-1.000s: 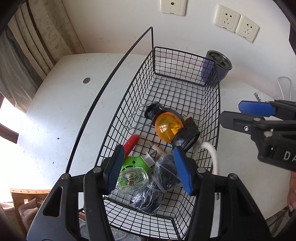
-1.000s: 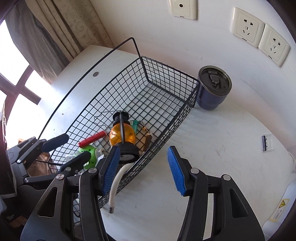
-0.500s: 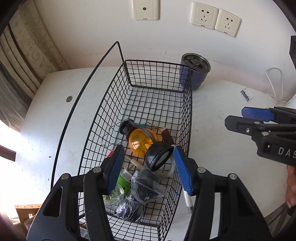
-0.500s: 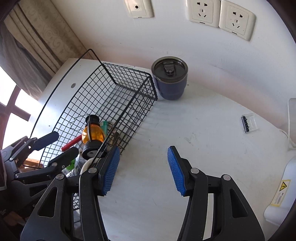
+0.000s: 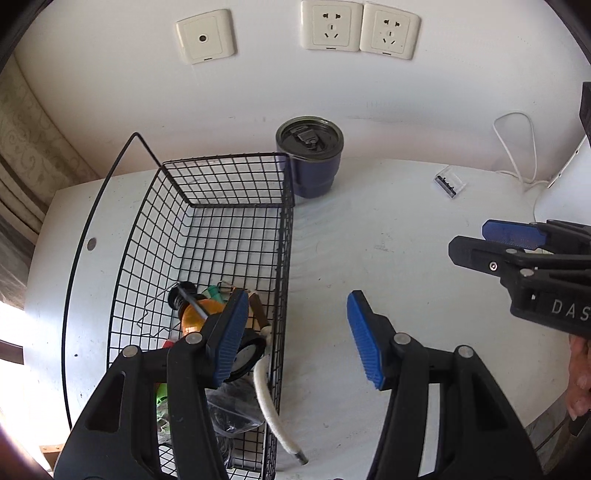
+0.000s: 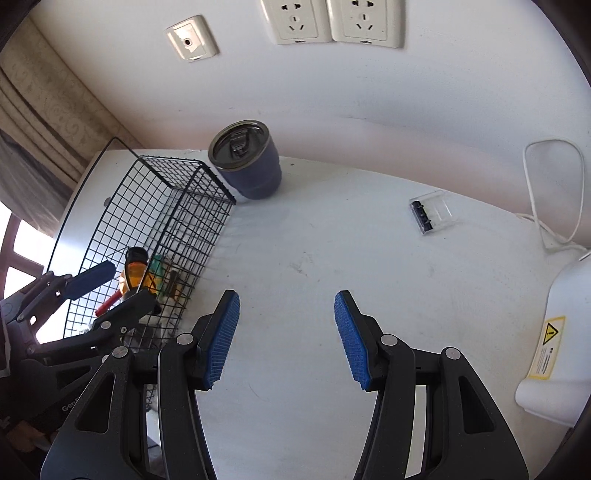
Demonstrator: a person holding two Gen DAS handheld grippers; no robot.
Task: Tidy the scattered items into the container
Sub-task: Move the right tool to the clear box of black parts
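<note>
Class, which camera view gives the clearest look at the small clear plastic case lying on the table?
The right wrist view: the clear plastic case lies unobstructed, showing its transparent lid and a dark row of parts inside. In the left wrist view the case is smaller and near the edge, its contents only a dark strip.

This looks like a room in a home. A white desk [image 5: 369,229] stands against a painted wall with two sockets [image 5: 360,26] above it. A patterned curtain [image 6: 55,103] hangs left of the desk, beside a window [image 6: 22,251]. On the desk stands a lidded tumbler [image 6: 247,158].
</note>
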